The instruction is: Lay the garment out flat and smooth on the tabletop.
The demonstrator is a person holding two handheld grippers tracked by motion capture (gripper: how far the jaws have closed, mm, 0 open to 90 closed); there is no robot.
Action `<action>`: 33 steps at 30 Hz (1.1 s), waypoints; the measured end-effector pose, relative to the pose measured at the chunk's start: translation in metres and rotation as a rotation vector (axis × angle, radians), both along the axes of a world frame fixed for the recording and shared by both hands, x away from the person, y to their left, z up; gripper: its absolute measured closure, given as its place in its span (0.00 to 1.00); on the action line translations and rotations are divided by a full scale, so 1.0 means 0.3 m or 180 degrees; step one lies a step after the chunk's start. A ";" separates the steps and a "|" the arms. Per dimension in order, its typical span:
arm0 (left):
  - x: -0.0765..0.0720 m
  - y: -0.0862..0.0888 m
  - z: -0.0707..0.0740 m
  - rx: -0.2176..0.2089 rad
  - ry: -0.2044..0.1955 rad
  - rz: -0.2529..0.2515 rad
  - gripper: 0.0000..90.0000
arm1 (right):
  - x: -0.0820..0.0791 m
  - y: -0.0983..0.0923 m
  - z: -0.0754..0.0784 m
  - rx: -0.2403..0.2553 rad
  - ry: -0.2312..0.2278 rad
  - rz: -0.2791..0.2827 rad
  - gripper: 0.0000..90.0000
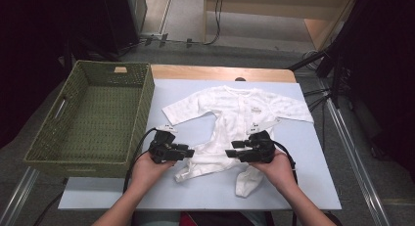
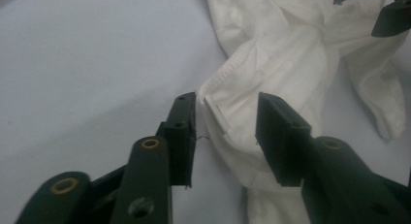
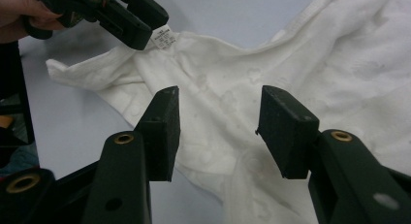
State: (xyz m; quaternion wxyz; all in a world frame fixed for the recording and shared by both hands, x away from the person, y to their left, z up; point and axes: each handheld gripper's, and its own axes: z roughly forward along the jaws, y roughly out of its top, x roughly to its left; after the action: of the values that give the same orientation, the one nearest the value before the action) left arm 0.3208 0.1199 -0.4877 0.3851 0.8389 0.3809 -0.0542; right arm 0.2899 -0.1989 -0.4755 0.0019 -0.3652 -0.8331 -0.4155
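Observation:
A white baby romper (image 1: 235, 113) lies spread flat on the light blue table top (image 1: 303, 187), sleeves out and legs toward me. My left gripper (image 1: 190, 151) rests at the romper's left leg, pointing right. In the left gripper view, the romper's (image 2: 276, 54) hemmed edge lies between the parted jaws of the left gripper (image 2: 225, 107), and the pads do not press on it. My right gripper (image 1: 230, 153) points left at the right leg. In the right gripper view its own jaws (image 3: 218, 100) stand open just above the cloth (image 3: 291, 54), with the left gripper (image 3: 140, 25) farther off by a small label.
A green woven basket (image 1: 147, 94) stands empty at the table's left edge, close to my left hand. Bare blue table lies in front of and to the right of the romper. Stands and cables sit on the floor at the right.

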 end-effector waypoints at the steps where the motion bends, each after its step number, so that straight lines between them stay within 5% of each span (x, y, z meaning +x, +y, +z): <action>1: 0.000 0.000 0.001 -0.0020 0.0006 0.0002 0.59 | -0.003 0.002 -0.001 0.0009 -0.0004 0.0017 0.53; 5: -0.001 -0.001 0.004 -0.0037 -0.0052 0.0005 0.46 | -0.018 0.014 -0.008 0.0012 0.0009 0.0076 0.52; 13: -0.009 0.000 0.023 -0.0108 -0.0127 -0.0012 0.41 | -0.046 0.042 -0.021 -0.0015 0.0010 0.0184 0.51; 23: -0.025 -0.002 0.045 -0.0164 -0.0149 -0.0074 0.41 | -0.076 0.096 -0.052 -0.0063 0.0102 0.0294 0.54; 33: -0.004 -0.017 0.005 -0.0072 -0.0046 -0.0042 0.44 | -0.057 0.110 -0.099 -0.0326 0.0007 0.0170 0.52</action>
State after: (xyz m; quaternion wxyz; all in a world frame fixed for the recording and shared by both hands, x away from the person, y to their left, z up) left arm 0.3195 0.1146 -0.4863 0.3969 0.8373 0.3719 -0.0550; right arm 0.2729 -0.1660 -0.5052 -0.0048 -0.3428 -0.8627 -0.3717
